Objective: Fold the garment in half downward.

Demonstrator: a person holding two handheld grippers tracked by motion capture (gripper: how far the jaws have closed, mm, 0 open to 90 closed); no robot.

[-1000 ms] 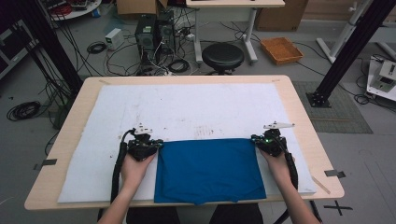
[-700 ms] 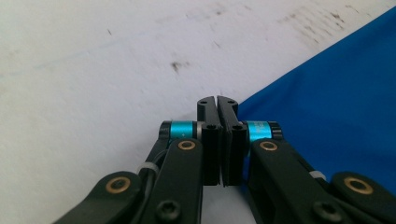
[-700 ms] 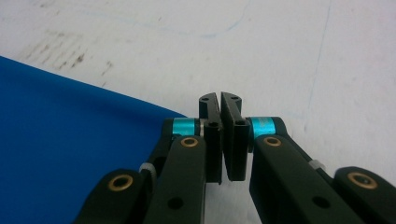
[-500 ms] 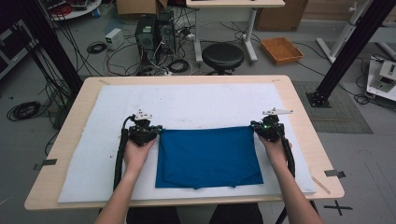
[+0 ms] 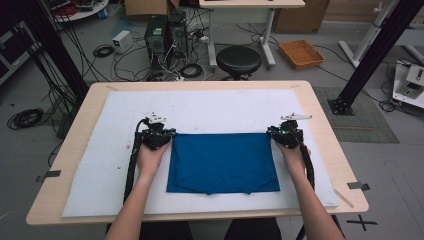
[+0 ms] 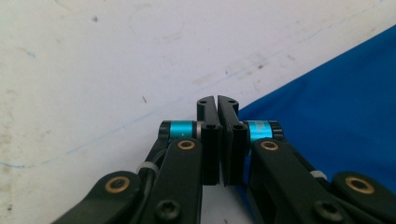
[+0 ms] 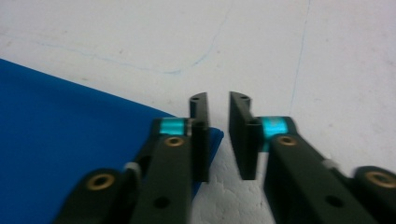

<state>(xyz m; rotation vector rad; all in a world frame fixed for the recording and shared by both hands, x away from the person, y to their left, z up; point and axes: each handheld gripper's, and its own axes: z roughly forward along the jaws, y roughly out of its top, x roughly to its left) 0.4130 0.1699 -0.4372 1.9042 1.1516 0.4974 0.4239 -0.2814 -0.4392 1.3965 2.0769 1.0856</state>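
A blue cloth (image 5: 222,162) lies flat on the white mat (image 5: 220,105), folded into a rectangle with a small notch at its near edge. My left gripper (image 5: 167,136) sits at the cloth's far left corner. In the left gripper view its jaws (image 6: 217,100) are pressed together with only a hairline gap, and the blue cloth (image 6: 336,116) runs in from the right to meet them. My right gripper (image 5: 274,134) is at the far right corner. In the right gripper view it (image 7: 217,98) stands open, the cloth corner (image 7: 70,126) lying under its left jaw.
The mat covers most of a wooden table (image 5: 75,145). Bare mat stretches beyond the cloth toward the far edge. On the floor behind stand a black stool (image 5: 239,60), computer towers with cables (image 5: 162,37) and an orange tray (image 5: 301,52).
Both grippers have drawn the cloth's far edge away from the person, spreading it flatter. The right gripper's jaws now stand apart at the corner.
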